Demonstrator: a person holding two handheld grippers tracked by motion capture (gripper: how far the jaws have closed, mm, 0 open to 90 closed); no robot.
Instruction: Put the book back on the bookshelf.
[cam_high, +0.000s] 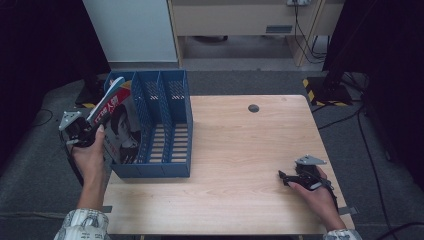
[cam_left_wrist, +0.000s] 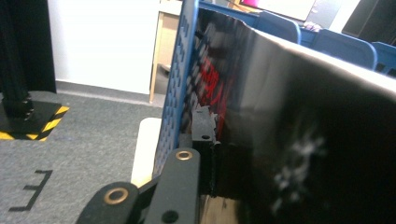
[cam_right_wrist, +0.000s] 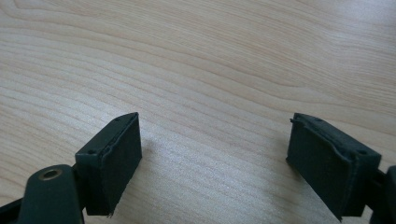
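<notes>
A magazine (cam_high: 117, 117), its cover printed with red characters and a dark portrait, stood tilted in the leftmost compartment of a blue file rack (cam_high: 172, 145). Its lower part sat inside the slot, while its top edge leaned out to the left above the rack's perforated side wall.

The left gripper (cam_high: 86, 131) held the magazine near its outer edge, the jaws drawn close together on the thin pages. In the left gripper view the dark, glossy cover (cam_left_wrist: 299, 130) ran up along the right, pressed beside the jaw, with the blue perforated wall (cam_left_wrist: 175, 102) just to its left. The left hand (cam_high: 91, 155) was at the table's left edge, beside the rack's front corner.

The rack stood on the left end of a light wooden table (cam_high: 240, 165), its other two compartments showing bare slats.

Well apart, near the table's right front corner, the right gripper (cam_high: 286, 176) rested low over the wood. Its jaws stood wide, with bare tabletop (cam_right_wrist: 210, 70) between the pads (cam_right_wrist: 112, 158).
</notes>
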